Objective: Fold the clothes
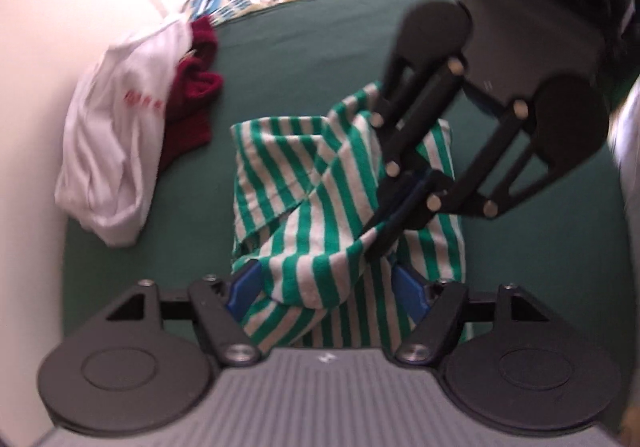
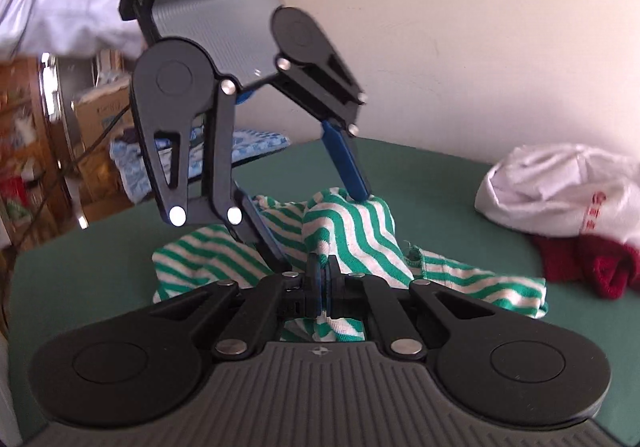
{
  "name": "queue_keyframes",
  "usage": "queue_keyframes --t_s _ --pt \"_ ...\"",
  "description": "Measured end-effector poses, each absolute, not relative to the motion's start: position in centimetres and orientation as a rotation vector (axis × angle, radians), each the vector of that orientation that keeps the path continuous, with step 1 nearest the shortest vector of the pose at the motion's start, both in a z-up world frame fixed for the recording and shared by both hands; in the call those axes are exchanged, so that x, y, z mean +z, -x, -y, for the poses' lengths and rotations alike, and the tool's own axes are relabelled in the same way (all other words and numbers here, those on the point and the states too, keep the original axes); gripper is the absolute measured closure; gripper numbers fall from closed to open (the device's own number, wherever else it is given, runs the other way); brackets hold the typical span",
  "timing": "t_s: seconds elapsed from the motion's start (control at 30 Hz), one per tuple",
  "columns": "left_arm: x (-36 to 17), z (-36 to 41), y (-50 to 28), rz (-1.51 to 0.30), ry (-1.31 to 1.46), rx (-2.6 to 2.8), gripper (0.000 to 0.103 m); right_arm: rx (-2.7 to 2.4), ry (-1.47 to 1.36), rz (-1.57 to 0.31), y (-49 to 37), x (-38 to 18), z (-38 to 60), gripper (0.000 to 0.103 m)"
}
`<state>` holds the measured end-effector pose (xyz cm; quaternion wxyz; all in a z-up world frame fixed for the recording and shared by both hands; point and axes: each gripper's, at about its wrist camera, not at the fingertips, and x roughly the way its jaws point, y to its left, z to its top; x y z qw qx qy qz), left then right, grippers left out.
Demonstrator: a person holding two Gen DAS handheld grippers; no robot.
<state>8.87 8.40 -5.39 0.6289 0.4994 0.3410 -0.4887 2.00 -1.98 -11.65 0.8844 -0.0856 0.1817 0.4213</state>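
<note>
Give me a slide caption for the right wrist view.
Right gripper pinches the striped garment on the green table; open left gripper straddles it.

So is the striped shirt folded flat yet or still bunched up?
Still bunched. The striped shirt lies rumpled on the green table, one fold raised in the shut right gripper; the left gripper straddles it, open.

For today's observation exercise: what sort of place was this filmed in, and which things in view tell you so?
Probably a lived-in home room, not a lab. Loose laundry, a striped garment, a white garment and a dark red one, lies on a green-covered surface, and cardboard boxes and household clutter stand behind.
</note>
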Motion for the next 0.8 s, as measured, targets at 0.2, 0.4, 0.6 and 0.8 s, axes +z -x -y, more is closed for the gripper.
queue_keyframes --t_s 0.2,0.4,0.6,0.8 --pt "-8.2 -7.1 -8.1 -0.723 -1.328 -1.151 0.031 0.9 0.26 -0.354 -0.9 -11.4 1.2 0.1" --pt "-8.0 -8.1 -8.9 -0.724 -1.241 -1.097 0.062 0.808 0.101 -0.385 -0.4 -10.0 5.3 0.076" --pt "-6.4 -9.6 -8.8 -0.683 -1.123 -1.015 0.073 0.663 0.137 -0.48 -1.1 -10.9 8.9 0.065" --pt "-5.7 -10.2 -7.0 -0.665 -1.1 -0.993 0.073 0.662 0.211 -0.516 -2.9 -12.7 7.2 0.073"
